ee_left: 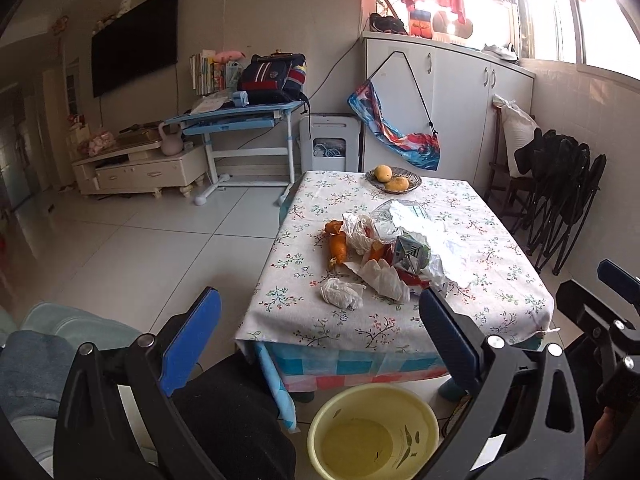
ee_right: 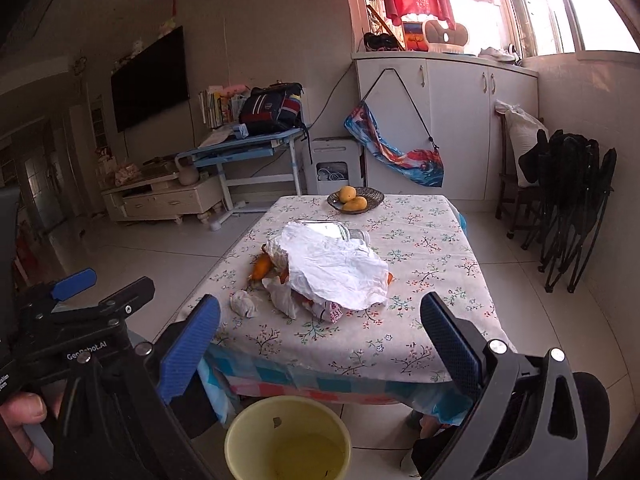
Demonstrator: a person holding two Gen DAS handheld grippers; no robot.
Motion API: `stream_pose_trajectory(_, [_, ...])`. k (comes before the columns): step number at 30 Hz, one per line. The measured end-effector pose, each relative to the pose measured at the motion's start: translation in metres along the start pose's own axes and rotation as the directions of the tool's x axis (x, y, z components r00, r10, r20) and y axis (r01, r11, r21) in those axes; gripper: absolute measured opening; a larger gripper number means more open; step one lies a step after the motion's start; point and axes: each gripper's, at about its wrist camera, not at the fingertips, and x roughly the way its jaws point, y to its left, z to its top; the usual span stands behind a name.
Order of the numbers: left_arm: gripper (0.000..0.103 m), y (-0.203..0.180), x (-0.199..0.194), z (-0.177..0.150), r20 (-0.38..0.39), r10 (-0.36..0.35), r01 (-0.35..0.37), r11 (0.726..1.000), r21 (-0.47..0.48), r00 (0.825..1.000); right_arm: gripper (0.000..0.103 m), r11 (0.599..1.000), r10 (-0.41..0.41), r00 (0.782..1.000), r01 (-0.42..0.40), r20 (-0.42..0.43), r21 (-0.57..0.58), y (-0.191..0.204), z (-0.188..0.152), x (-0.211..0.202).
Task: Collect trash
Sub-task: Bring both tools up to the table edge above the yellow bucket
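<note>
While both grippers hang short of the low desk with its white floral cloth (ee_left: 404, 320), the trash sits heaped near the middle of that cloth: a large sheet of crumpled white paper (ee_right: 336, 268) draped over the top, thin translucent plastic bags (ee_left: 362, 232) bunched beneath it, a crushed green-and-white drink carton (ee_left: 412, 254) poking out, and orange peel pieces (ee_left: 338, 244) spilling out at the heap's 9 o'clock side. A small wadded white tissue ball (ee_left: 342, 294) lies apart from the heap, at about its 7 o'clock, nearer the desk's front edge. At 12 o'clock on the desk, well apart from the trash, a dark woven dish (ee_right: 374, 198) carries two yellow fruits (ee_right: 352, 199). On the floor just before the desk stands a round pale-yellow plastic bucket (ee_left: 320, 420), with a few dark scraps stuck to its inner wall. The left gripper (ee_left: 320, 344) has its blue-padded fingers spread wide and holds nothing; the right gripper (ee_right: 320, 344) is likewise spread wide and holds nothing.
</note>
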Motion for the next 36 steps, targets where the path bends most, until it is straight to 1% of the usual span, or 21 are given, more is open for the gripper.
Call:
stream_pose_trajectory(6, [0.096,0.003,-0.027,0.003,0.033,0.001,-0.001,1.0,0.005,0.999,0.096,0.999,0.03,1.0,-0.03,-0.002,0.031,0.007,-0.002,-0.012])
stream_pose_trajectory(10, [0.096,0.005,-0.042,0.006,0.051,0.0,0.0,1.0,0.008,0.999,0.096,0.999,0.032,0.999,-0.032,0.013,0.019,0.013,-0.002,-0.022])
stream_pose_trajectory(11, [0.096,-0.002,-0.034,0.006,0.047,0.003,-0.003,1.0,0.011,0.999,0.096,0.999,0.032,0.999,-0.032,0.015,0.016,0.013,-0.002,-0.024])
stream_pose_trajectory(17, [0.096,-0.005,-0.038,0.008,0.053,-0.001,0.0,1.0,0.015,0.999,0.096,0.999,0.03,0.999,-0.03,0.021,0.01,0.015,-0.002,-0.031])
stream_pose_trajectory(36, [0.096,-0.004,-0.032,0.003,0.047,0.005,-0.006,1.0,0.019,0.999,0.096,0.999,0.036,0.999,-0.036,0.004,0.017,0.017,0.004,-0.036])
